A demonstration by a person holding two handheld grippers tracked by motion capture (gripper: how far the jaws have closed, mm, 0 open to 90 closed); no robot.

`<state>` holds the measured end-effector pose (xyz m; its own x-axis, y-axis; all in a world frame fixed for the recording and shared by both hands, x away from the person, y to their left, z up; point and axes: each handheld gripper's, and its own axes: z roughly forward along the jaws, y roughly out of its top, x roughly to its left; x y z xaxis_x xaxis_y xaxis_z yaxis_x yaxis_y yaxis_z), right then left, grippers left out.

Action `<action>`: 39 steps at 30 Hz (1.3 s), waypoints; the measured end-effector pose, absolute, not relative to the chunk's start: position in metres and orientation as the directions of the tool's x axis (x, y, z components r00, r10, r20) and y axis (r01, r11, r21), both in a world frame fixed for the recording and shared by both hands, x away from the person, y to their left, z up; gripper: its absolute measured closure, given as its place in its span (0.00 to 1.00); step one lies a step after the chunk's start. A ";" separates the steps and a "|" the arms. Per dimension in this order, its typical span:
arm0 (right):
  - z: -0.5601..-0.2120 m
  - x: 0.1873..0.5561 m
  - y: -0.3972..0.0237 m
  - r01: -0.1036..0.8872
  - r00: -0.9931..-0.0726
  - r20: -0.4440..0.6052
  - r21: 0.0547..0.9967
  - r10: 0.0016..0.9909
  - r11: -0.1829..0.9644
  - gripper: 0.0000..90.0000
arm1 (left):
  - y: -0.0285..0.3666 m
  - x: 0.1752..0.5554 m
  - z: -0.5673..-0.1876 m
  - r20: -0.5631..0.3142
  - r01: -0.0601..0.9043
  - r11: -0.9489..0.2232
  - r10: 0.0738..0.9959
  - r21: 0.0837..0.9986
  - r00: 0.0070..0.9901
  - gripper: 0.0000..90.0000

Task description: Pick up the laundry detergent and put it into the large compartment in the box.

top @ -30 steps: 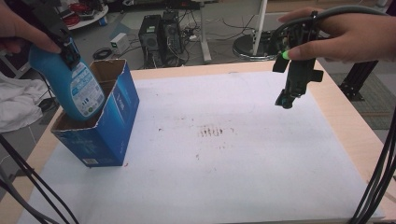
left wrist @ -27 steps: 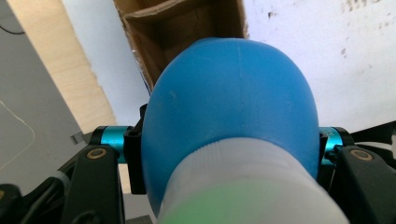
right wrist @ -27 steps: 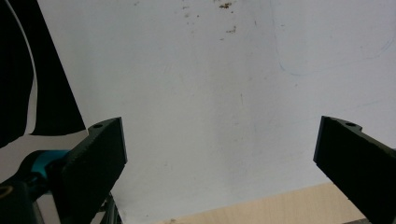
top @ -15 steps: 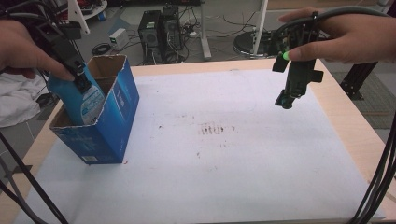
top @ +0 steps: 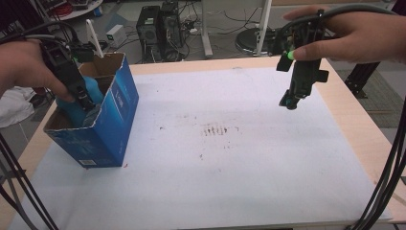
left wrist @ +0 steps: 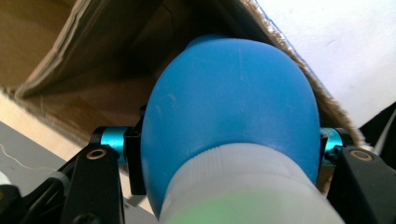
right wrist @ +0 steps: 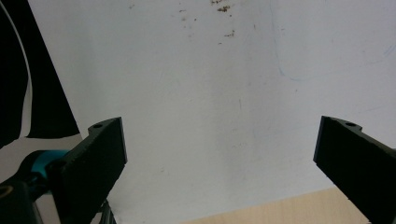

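A blue plastic bottle (top: 79, 103) with a pale cap sits deep inside an open blue cardboard box (top: 112, 127) at the table's left. My left gripper (top: 84, 103) reaches down into the box, shut on the bottle's upper body. In the left gripper view the blue bottle (left wrist: 233, 107) fills the space between both jaws, with the box's brown inner wall (left wrist: 93, 60) behind it. My right gripper (top: 289, 101) hangs in the air over the table's far right, pointing down. In the right gripper view its jaws (right wrist: 219, 154) stand wide apart with nothing between them above the white sheet.
A white sheet (top: 230, 158) with a patch of brown specks (top: 215, 129) covers most of the wooden table (top: 356, 120). Black cables (top: 388, 182) hang at the right edge and the left front. Computer cases (top: 155, 24) and chair bases stand on the floor beyond.
My left gripper has gone down with the bottle, which stood mostly above the box rim and now sits deep inside. The right gripper has kept still.
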<state>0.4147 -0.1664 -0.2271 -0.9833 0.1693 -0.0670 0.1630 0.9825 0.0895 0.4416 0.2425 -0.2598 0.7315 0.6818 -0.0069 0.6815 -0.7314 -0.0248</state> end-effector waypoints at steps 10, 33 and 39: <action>-0.229 0.418 -0.165 0.164 -0.984 -0.061 0.086 0.170 0.983 0.02 | 0.237 0.440 -0.279 -0.024 0.564 -0.823 0.566 -0.058 0.824 0.43; -0.231 0.418 -0.165 0.170 -0.983 -0.053 0.077 0.174 0.983 0.02 | 0.245 0.444 -0.290 -0.073 0.575 -0.815 0.579 -0.068 0.812 0.36; -0.232 0.417 -0.165 0.166 -0.984 -0.055 0.074 0.170 0.983 0.02 | 0.246 0.441 -0.287 -0.069 0.565 -0.823 0.569 -0.065 0.820 0.34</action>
<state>0.4168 -0.1647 -0.2321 -0.9839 0.1704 -0.0546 0.1662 0.9833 0.0740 0.4409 0.2465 -0.2868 0.8198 0.5685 -0.0686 0.5650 -0.8225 -0.0652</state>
